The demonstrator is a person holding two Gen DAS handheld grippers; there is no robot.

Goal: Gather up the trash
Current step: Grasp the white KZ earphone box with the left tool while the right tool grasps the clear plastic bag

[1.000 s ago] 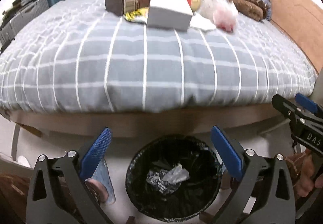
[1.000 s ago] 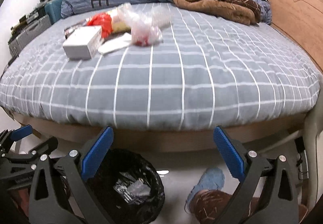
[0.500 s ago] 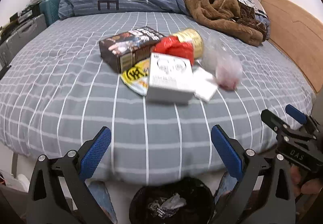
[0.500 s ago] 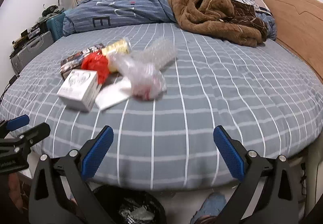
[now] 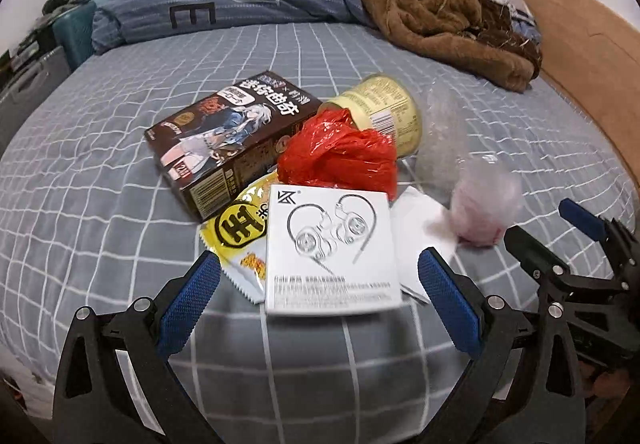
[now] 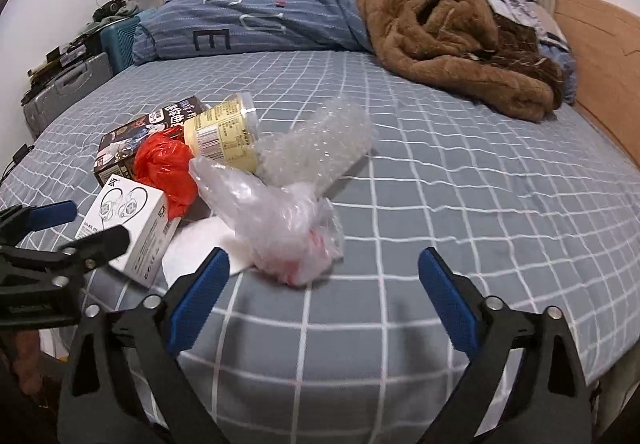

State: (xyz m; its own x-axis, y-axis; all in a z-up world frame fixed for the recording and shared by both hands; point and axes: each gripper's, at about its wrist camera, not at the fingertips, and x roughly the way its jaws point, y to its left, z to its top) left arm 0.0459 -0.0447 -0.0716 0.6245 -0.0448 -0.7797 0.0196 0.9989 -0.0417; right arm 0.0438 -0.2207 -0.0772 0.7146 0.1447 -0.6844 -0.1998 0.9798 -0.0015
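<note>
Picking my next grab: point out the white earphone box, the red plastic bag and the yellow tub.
white earphone box (image 5: 332, 252), left wrist view, middle of its printed top face.
red plastic bag (image 5: 340, 155), left wrist view, crumpled middle.
yellow tub (image 6: 224, 131), right wrist view, labelled side wall.

Both cameras sit low at the near edge of the bed, looking across it and a bit down. The left view is close to the white box, right in front. The right view stands more to the right, close to the clear bag. Both see the same trash pile, blue quilt and brown blanket.
</note>
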